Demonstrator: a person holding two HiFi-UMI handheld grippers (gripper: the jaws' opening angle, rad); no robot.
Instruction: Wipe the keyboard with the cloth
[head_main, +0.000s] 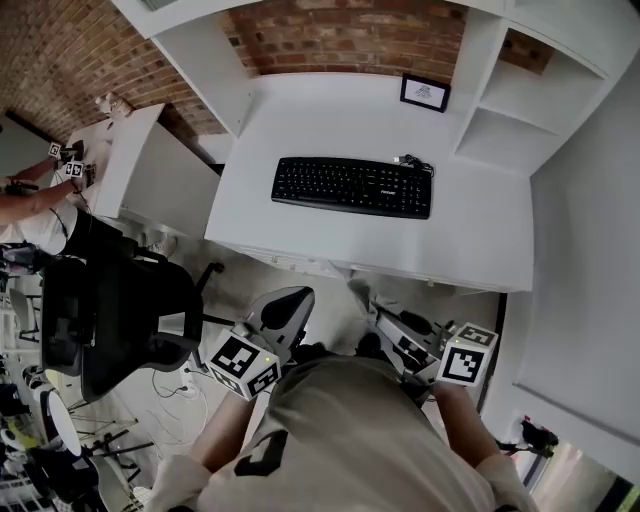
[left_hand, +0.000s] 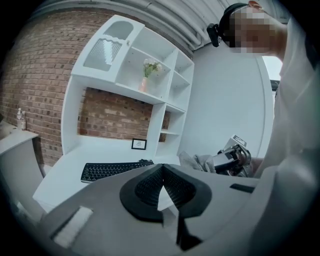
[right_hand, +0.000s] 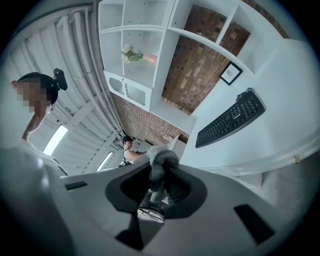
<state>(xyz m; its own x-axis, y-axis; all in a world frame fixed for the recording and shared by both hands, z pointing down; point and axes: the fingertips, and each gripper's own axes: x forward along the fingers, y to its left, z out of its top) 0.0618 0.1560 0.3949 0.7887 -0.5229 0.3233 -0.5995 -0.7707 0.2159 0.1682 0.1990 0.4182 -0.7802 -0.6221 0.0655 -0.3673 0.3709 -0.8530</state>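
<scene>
Right gripper (right_hand: 159, 176): clamped on cloth (right_hand: 161, 157), well short of keyboard (head_main: 352, 186).
Left gripper (left_hand: 161, 172): jaws together, empty.

Keyboard (head_main: 352, 186): black keys and housing. Worktop (head_main: 300, 110): plain white. Cloth (right_hand: 160, 161): mottled grey. Wall (head_main: 345, 35), top centre of frame: red-brown brick pattern with pale joints. Chair (head_main: 100, 300), left of frame: black.

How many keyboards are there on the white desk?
1. The black keyboard lies on the white desk, in front of the small picture frame at the back. The other table at the far left is too small to check.
</scene>
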